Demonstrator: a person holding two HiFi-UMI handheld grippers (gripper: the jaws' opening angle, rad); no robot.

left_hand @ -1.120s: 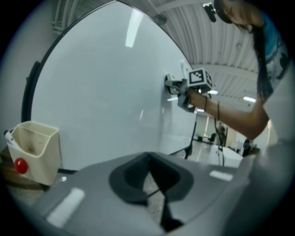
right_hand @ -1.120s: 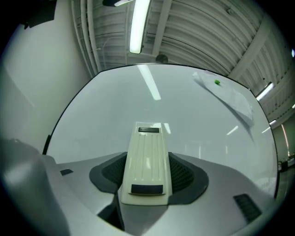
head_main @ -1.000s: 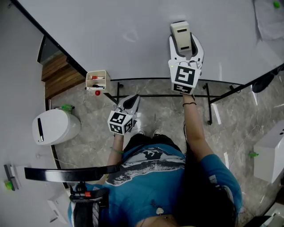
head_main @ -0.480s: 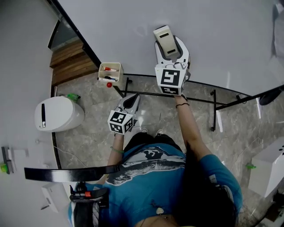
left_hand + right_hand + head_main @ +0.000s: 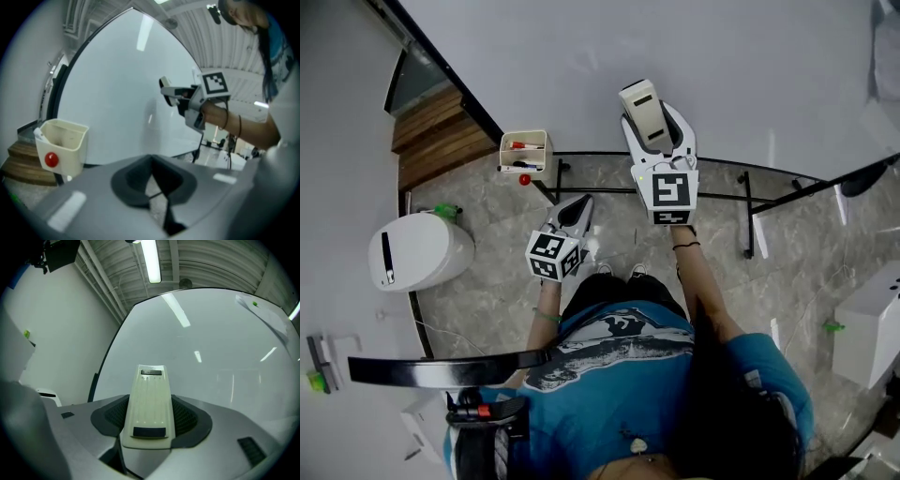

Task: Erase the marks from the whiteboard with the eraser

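Note:
The whiteboard (image 5: 562, 56) fills the top of the head view, and I make out only a faint smear on it (image 5: 150, 115). My right gripper (image 5: 656, 124) is shut on the cream eraser (image 5: 643, 108), which points up against the board's lower part. In the right gripper view the eraser (image 5: 149, 399) stands between the jaws of the right gripper (image 5: 149, 423), with the whiteboard (image 5: 211, 352) right behind it. Lower and to the left, off the board, my left gripper (image 5: 577, 210) is shut with nothing in it (image 5: 158, 191). The left gripper view shows the eraser (image 5: 171, 91) from the side.
A cream pen holder (image 5: 524, 150) with a red magnet (image 5: 51, 160) hangs at the board's lower left edge. The black stand bars (image 5: 748, 217) cross the stone floor below. A white round bin (image 5: 417, 262) stands at left, a white box (image 5: 874, 328) at right.
My right gripper has carried the eraser left and then down the board toward its lower edge. The left gripper has stayed where it was.

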